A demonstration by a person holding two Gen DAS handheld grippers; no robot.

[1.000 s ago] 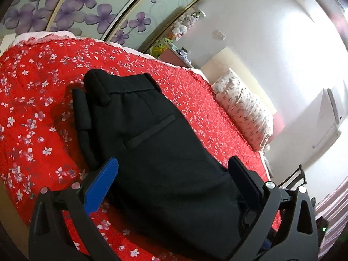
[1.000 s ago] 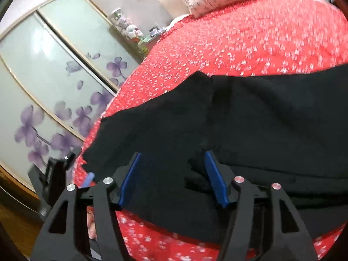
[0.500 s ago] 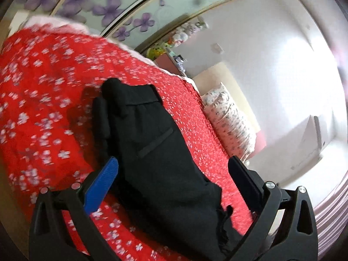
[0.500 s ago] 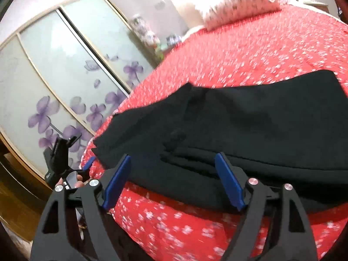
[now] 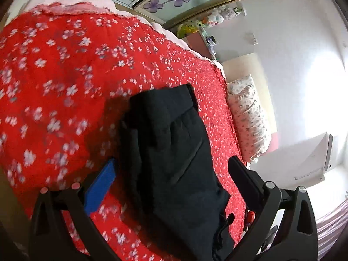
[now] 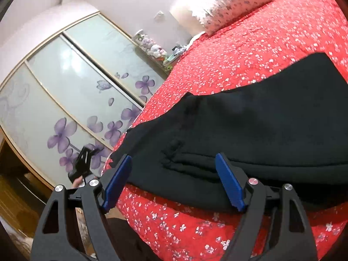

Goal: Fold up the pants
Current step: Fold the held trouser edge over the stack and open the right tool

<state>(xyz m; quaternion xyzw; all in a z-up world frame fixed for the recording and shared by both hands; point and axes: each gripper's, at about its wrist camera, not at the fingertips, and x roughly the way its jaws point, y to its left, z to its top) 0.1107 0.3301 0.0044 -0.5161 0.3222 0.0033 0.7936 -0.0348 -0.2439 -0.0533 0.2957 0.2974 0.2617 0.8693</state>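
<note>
Black pants (image 5: pixel 174 152) lie folded in a long stack on the red flowered bedspread (image 5: pixel 54 76), waistband end toward the far side in the left wrist view. My left gripper (image 5: pixel 171 163) hangs open above and short of the near end of the stack, its pads apart from the cloth. In the right wrist view the pants (image 6: pixel 250 126) stretch across the bedspread (image 6: pixel 250 50), layered edges facing me. My right gripper (image 6: pixel 174 157) is open just in front of that edge, with nothing pinched. The left gripper (image 6: pixel 83 163) shows small at the bed's left end, with a hand behind it.
A flowered pillow (image 5: pixel 250 117) lies at the head of the bed, also the pillow (image 6: pixel 228 2) at top right. Sliding wardrobe doors (image 6: pixel 65 100) with purple flowers stand beyond the bed. A shelf of plush toys (image 6: pixel 152 47) sits in the corner. The bed's near edge drops off below my right gripper.
Both grippers have drawn back from the pants, which now look smaller and farther. The right jaws have spread wider off the cloth. The left view has rolled and swung.
</note>
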